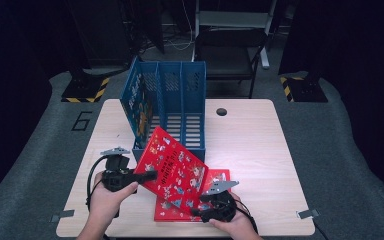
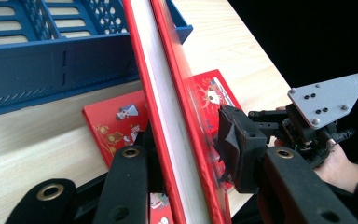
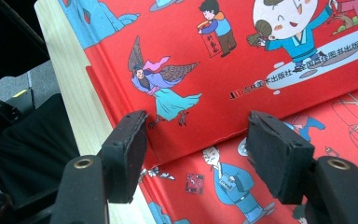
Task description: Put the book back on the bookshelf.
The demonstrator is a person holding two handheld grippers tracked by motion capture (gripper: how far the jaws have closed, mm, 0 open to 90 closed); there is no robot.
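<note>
Gripping the raised red book (image 1: 172,167) by one edge, the left gripper (image 1: 145,176) held it tilted up off the table (image 1: 250,145), its far corner pointing toward the blue file rack (image 1: 167,107); that tilt looked like preparation for sliding it upright into a free slot, since a blue-covered book (image 1: 139,105) already stood in the leftmost compartment. In the left gripper view the jaws stood on either side of the covers and white page block (image 2: 165,140), closed far enough to pinch the whole thickness. A second red book (image 1: 215,180) lay flat on the table beneath, near the front edge, probably left there to be filed afterward. The right gripper (image 1: 205,209) sat low at the near corner of the two books. In its own view the jaws were spread wide, with the lower edge of the raised cover (image 3: 223,84) lying between and beyond them, gripping nothing; it seemed placed to steady or guide that edge, though whether a pad (image 3: 126,149) touched the cover I could not tell.
</note>
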